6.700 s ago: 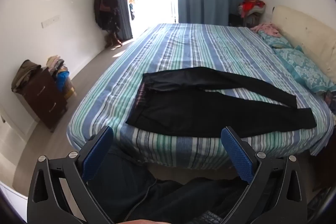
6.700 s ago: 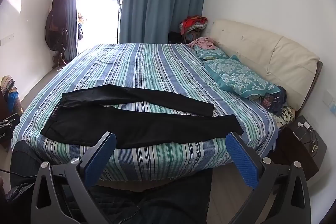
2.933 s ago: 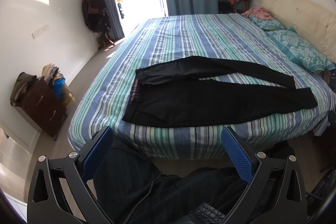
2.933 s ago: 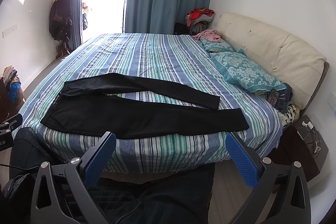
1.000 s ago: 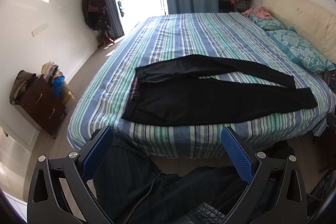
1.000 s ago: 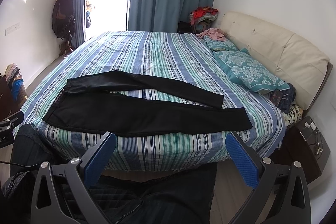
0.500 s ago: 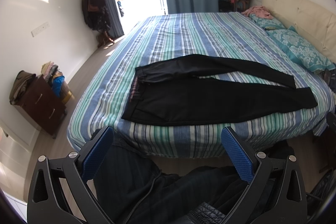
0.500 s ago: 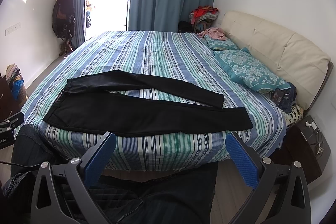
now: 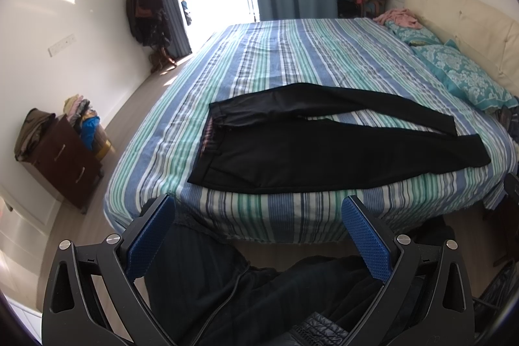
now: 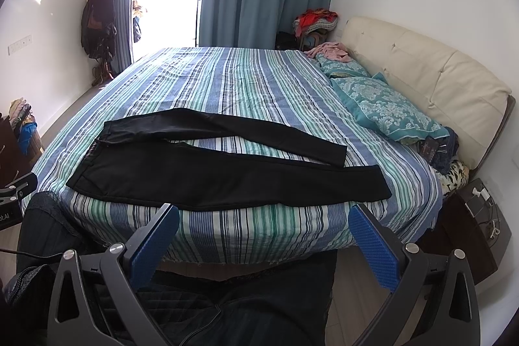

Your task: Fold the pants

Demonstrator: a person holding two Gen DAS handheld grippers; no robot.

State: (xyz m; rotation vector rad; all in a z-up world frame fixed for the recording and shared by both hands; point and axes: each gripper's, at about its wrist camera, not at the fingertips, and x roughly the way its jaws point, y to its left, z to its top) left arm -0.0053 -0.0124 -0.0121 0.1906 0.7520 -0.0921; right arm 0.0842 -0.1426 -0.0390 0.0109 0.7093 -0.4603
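Note:
Black pants (image 9: pixel 324 151) (image 10: pixel 207 171) lie spread flat near the front edge of a striped bed (image 9: pixel 292 60) (image 10: pixel 246 80), waistband to the left and both legs running right, the far leg angled away from the near one. My left gripper (image 9: pixel 258 216) hangs open in front of the bed, short of the pants, its blue pads (image 9: pixel 150 235) empty. My right gripper (image 10: pixel 264 224) is also open and empty, held low before the bed edge below the near leg.
A person's dark-clothed legs (image 9: pixel 259 291) fill the space under both grippers. A dark dresser (image 9: pixel 61 158) piled with clothes stands left. Teal pillows (image 10: pixel 386 109) and a cream headboard (image 10: pixel 431 77) lie right, with a nightstand (image 10: pixel 473 219) at the near right corner.
Both views have edged slightly closer to the bed over the last seconds. The pants lie as before and both grippers stay open.

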